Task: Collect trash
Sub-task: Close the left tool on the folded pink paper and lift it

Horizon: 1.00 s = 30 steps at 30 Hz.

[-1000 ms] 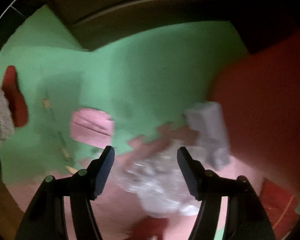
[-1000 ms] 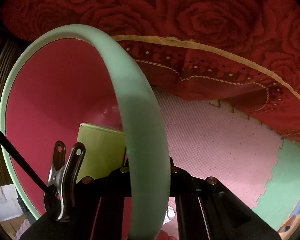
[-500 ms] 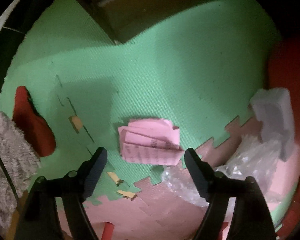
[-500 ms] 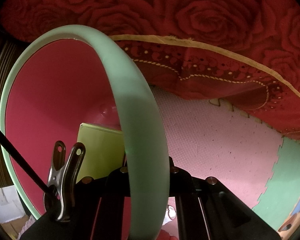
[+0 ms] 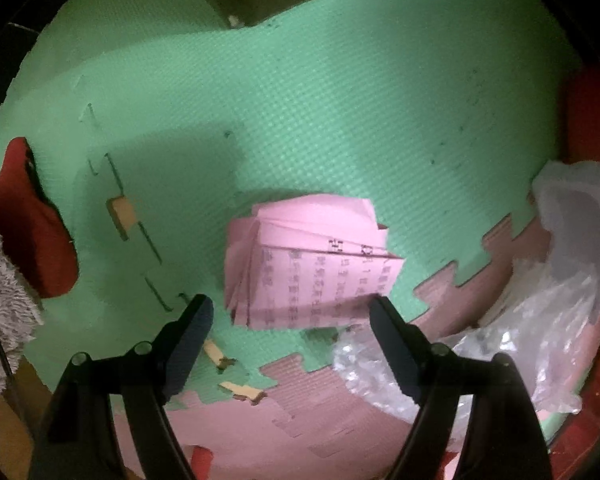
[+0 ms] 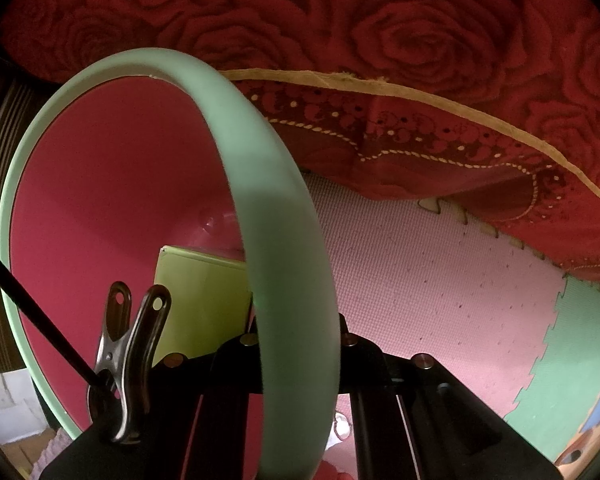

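A folded pink printed paper (image 5: 312, 264) lies on the green foam mat (image 5: 340, 100). My left gripper (image 5: 290, 306) hovers over its near edge, jaws open wide, one finger on either side and neither touching it. Crumpled clear plastic wrap (image 5: 520, 344) and a white foam tray (image 5: 576, 208) lie to the right. Small cardboard scraps (image 5: 216, 354) sit by the left finger. My right gripper (image 6: 296, 332) is shut on the pale green rim (image 6: 284, 240) of a red bin (image 6: 120, 200). A yellow-green box (image 6: 204, 300) lies inside the bin.
A red cloth (image 5: 32, 232) and a grey fluffy mop head (image 5: 0, 300) lie at the left edge. Pink mat tiles (image 5: 300, 420) join the green one nearby. A metal clip (image 6: 128, 360) grips the bin's near rim. A red rose-patterned blanket (image 6: 380, 40) hangs beyond the bin.
My left gripper swung left from the plastic wrap and sank toward the pink paper, its jaws widening. The right gripper and the bin stayed still.
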Motion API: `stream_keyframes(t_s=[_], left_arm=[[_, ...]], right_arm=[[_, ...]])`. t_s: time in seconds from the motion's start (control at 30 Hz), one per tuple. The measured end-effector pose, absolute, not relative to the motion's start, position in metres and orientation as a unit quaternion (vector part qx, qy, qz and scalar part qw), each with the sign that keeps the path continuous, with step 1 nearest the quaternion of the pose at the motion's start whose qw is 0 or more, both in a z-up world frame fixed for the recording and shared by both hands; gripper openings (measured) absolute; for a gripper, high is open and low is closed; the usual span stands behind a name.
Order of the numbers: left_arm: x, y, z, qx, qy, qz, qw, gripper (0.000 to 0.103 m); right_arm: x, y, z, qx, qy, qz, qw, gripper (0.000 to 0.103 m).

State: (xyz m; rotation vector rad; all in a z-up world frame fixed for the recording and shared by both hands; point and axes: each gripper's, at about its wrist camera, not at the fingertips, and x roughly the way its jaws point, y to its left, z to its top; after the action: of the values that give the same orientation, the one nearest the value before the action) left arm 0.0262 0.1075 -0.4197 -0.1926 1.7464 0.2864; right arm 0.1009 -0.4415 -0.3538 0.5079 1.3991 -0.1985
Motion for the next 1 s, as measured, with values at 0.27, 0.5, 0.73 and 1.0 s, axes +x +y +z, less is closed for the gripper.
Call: stream_keyframes(t_s=[0.27,0.5,0.73,1.0], left_arm=[[0.033,0.109,-0.421,-0.098,0.755,0.116,0.638,0.082],[0.031,0.119,-0.427,-0.099,0.755,0.125,0.636,0.079],[0.043,0.131,-0.439,-0.09,0.759,0.13,0.632,0.079],[0.035,0.123,-0.454,-0.093,0.751,0.135,0.64,0.074]], right_arm=[[0.102,-0.441,-0.353,0.227,0.636,-0.091,0.732,0.009],[0.104,-0.442,-0.351,0.228,0.636,-0.091,0.732,0.009],[0.105,-0.441,-0.352,0.228,0.635,-0.092,0.732,0.009],[0.107,-0.439,-0.349,0.226,0.635,-0.093,0.733,0.009]])
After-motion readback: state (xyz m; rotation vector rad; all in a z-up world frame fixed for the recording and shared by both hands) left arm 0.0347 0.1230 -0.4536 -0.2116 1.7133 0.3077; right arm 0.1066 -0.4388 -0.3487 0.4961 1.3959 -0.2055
